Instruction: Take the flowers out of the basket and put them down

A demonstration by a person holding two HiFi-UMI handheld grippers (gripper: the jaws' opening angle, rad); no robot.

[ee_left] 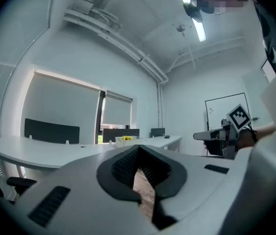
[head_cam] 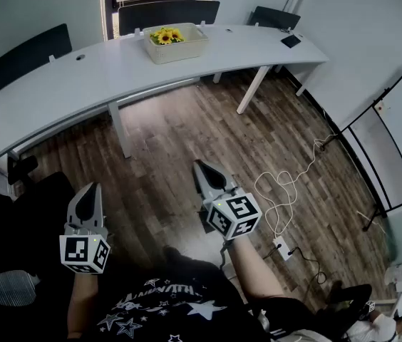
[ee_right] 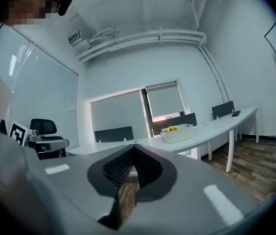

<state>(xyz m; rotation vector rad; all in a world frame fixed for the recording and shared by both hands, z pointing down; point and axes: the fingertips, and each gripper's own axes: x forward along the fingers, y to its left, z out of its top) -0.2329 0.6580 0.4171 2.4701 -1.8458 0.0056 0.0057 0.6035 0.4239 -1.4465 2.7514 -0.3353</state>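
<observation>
Our left gripper point(head_cam: 87, 189) is shut tight. Its two jaws press together and nothing is between them. Our right gripper point(head_cam: 204, 167) is shut tight too, and it holds nothing. We hold both of them out flat in front of us, side by side with a gap between them. Each one has a cube point(head_cam: 234, 216) with black and white squares at its back. Both grippers point toward the desk, but they are well apart from it.

Under the grippers we see the wood floor point(head_cam: 179, 134). A white cable point(head_cam: 281, 191) lies in loops on the floor, to the right of the right gripper. A black chair point(head_cam: 23, 219) stands close to us on the left.

Farther away is the long white desk point(head_cam: 65, 84). It bends in a curve from the left side to the right side. The basket point(head_cam: 179, 48) stands on the desk, toward its right end and closer to the far edge than to the near edge. It is pale and has straight sides. The yellow flowers point(head_cam: 167, 35) are inside the basket, and their heads peek over its rim. A small flat dark thing point(head_cam: 291, 40) lies near the right end of the desk, apart from the basket.

Behind the far edge of the desk we see three dark chair backs point(head_cam: 169, 11). A whiteboard point(head_cam: 400, 130) stands by the wall on the right.
</observation>
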